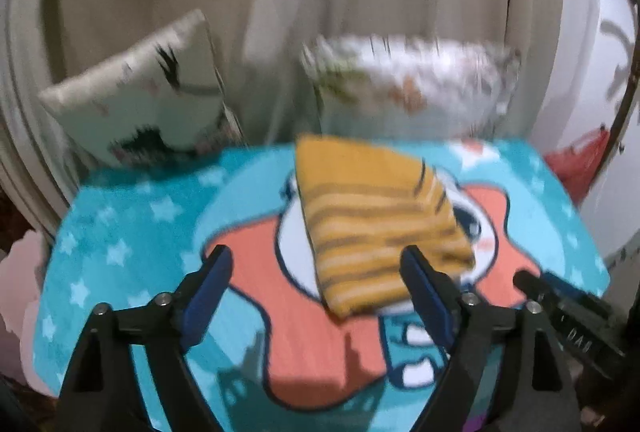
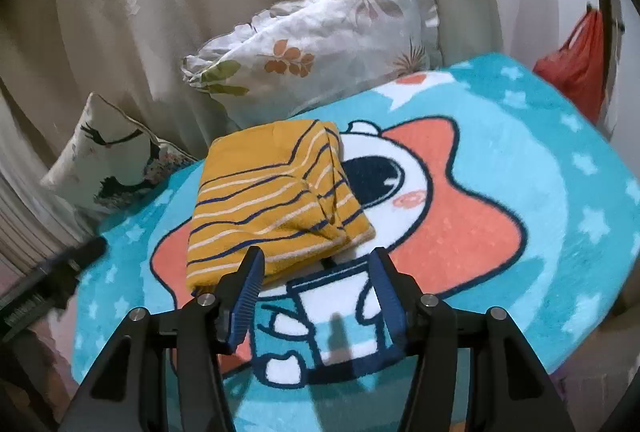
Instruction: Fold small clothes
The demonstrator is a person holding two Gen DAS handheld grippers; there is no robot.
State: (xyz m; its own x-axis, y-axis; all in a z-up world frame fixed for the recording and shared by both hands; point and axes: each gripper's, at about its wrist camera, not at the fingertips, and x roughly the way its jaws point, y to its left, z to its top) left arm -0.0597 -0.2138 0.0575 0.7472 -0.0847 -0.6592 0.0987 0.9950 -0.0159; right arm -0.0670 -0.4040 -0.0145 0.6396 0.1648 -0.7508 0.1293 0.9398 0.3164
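Note:
A mustard-yellow garment (image 1: 376, 220) with white and dark blue stripes lies folded in a compact bundle on the blue cartoon mat (image 1: 132, 232). It also shows in the right wrist view (image 2: 272, 199). My left gripper (image 1: 316, 264) is open and empty, above the mat just in front of the bundle. My right gripper (image 2: 318, 264) is open and empty, held just short of the bundle's near edge. The right gripper's body shows at the right edge of the left wrist view (image 1: 568, 312). The left wrist view is blurred.
The mat (image 2: 520, 159) carries an astronaut and orange star print. Two pillows lean on a beige curtain behind it: a floral one (image 2: 312, 43) and a bird-print one (image 2: 116, 159). A red bag (image 2: 580, 63) hangs at the far right.

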